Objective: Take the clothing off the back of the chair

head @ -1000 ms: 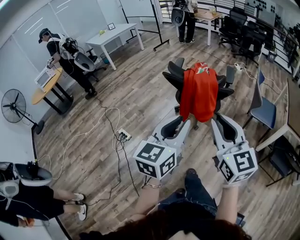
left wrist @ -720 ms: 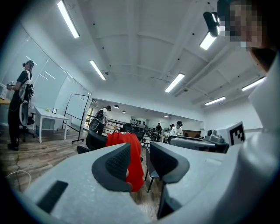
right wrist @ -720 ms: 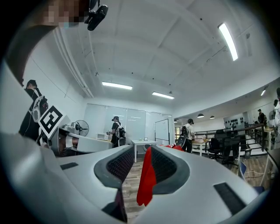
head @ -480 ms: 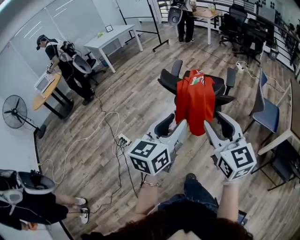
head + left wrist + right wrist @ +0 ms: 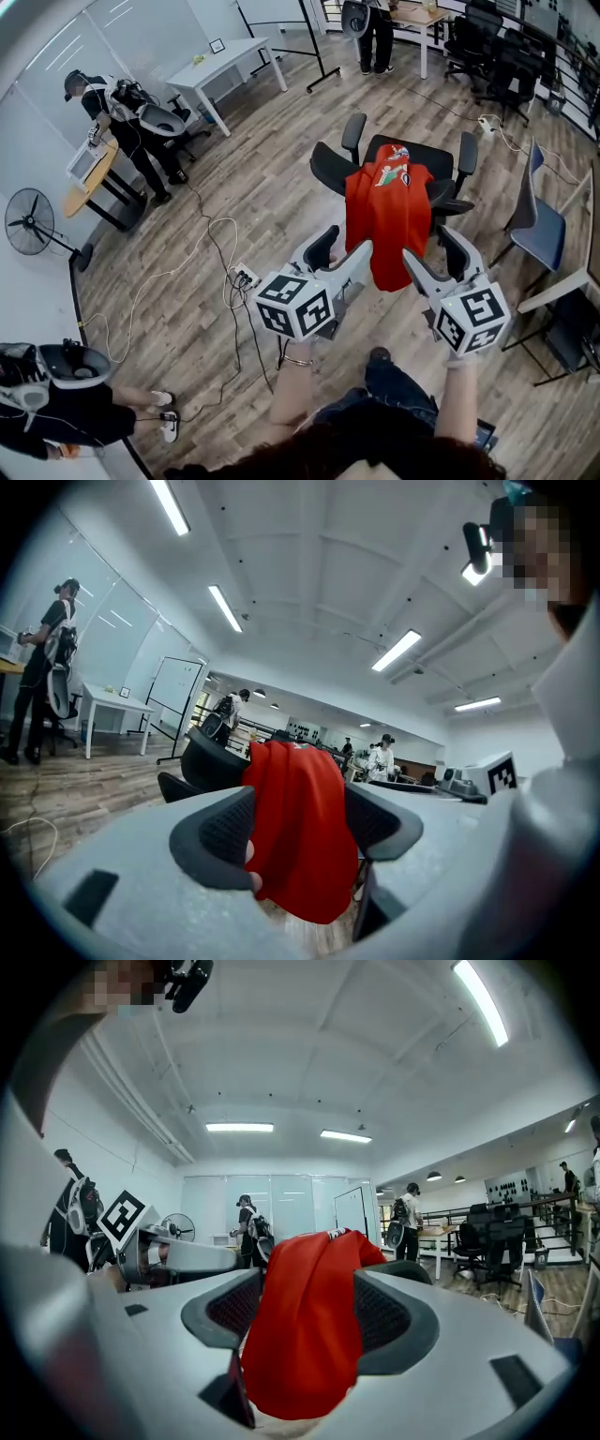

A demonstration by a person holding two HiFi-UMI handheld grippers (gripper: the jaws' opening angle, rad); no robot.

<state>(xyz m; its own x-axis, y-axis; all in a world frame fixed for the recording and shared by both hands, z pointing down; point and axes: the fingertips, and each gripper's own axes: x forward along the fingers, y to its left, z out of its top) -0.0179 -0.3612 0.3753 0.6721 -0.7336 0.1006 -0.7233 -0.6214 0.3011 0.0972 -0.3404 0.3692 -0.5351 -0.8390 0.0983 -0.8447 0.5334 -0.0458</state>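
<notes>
- Both tools are spread and their jaws are opening: the left gripper and the right gripper are held level, side by side, and nothing is pinched by either.
- In each gripper view the red garment is framed in the gap between the pads, but no pad is pressed on it; the cloth appears to hang just ahead of the jaw tips.
- The garment is draped over the backrest of the black office chair, its collar lying over the top edge and its hem hanging down the near side, between the two grippers.
- The step in hand is judged to be the approach before the grasp; nothing has been lifted off yet.
- For the next move, each gripper would need to be brought onto one side of the hanging cloth and closed on it.
- The garment would then have to be raised clear of the backrest top before being drawn away, so that the collar is not snagged.
</notes>
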